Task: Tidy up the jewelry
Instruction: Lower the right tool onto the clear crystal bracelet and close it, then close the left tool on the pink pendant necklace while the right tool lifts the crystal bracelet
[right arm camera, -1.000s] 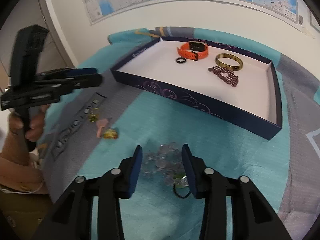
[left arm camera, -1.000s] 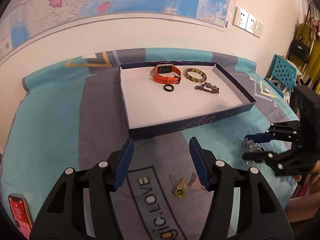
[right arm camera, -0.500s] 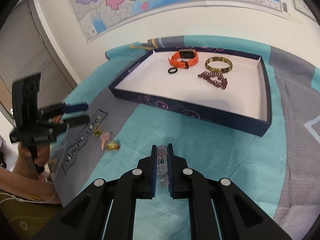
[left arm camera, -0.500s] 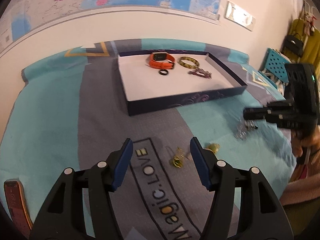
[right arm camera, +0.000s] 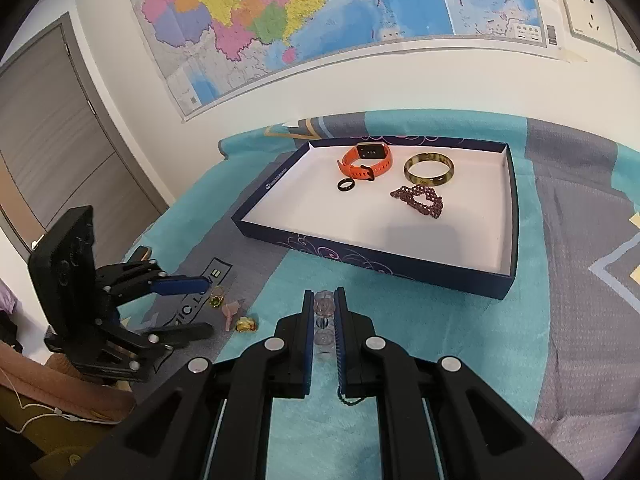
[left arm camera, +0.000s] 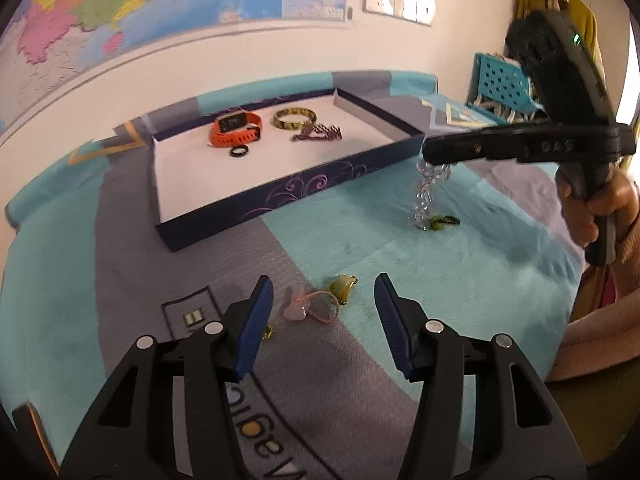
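Note:
A clear bead bracelet [right arm camera: 323,308] sits between the pads of my right gripper [right arm camera: 323,300], which is shut on it. In the left wrist view the bracelet [left arm camera: 426,196] hangs from that gripper [left arm camera: 434,152], its lower end on the teal cloth. My left gripper [left arm camera: 324,284] hovers low over a pink charm on a cord [left arm camera: 298,308] and a yellow charm [left arm camera: 343,283]. Its jaws are closing, with both charms between the fingers and the pads apart from them. The navy tray [left arm camera: 280,196] holds an orange watch [left arm camera: 236,130], a bangle [left arm camera: 295,119], a dark red chain [left arm camera: 320,133] and a black ring [left arm camera: 239,152].
A phone [right arm camera: 142,254] lies on the cloth beyond the left gripper [right arm camera: 208,307]. A small green-gold charm [right arm camera: 216,301] rests near the printed lettering. A blue perforated rack [left arm camera: 502,84] stands past the bed's right edge. A person's hand [left arm camera: 600,208] grips the right tool.
The right gripper shut on the clear bead bracelet and raised it off the cloth. The left gripper swung right, from the green-gold charm to the pink and yellow charms.

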`<control>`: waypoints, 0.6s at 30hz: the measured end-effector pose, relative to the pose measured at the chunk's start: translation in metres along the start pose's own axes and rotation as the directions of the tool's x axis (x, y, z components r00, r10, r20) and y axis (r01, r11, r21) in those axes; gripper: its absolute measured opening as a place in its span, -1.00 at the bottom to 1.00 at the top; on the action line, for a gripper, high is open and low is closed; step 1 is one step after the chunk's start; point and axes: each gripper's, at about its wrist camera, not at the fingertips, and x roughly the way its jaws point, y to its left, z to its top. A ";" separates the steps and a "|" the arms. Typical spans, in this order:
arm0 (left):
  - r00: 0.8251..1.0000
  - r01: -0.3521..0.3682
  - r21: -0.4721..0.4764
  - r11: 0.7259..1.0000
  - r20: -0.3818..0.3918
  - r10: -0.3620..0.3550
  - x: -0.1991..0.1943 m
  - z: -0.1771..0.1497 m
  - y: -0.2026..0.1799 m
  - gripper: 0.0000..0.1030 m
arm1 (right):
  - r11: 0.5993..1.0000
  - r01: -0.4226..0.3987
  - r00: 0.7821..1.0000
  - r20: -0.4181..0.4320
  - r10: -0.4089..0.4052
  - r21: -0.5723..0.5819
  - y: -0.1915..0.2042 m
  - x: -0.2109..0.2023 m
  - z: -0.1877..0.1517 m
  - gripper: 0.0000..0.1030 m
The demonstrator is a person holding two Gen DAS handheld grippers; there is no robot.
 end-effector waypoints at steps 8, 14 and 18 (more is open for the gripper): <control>0.996 -0.011 -0.011 1.000 -0.087 0.010 0.023 -0.005 0.009 -0.04 | 1.000 -0.019 0.999 0.040 0.018 0.002 -0.001 -0.010 0.008 -0.85; 0.995 -0.026 -0.007 1.000 -0.097 0.025 0.022 -0.008 0.011 -0.24 | 1.000 -0.028 0.998 0.063 0.027 0.008 -0.003 -0.014 0.014 -0.85; 0.995 -0.023 -0.020 1.000 -0.098 0.021 0.020 -0.007 0.013 -0.48 | 0.999 -0.031 0.997 0.069 0.030 0.011 -0.003 -0.015 0.015 -0.85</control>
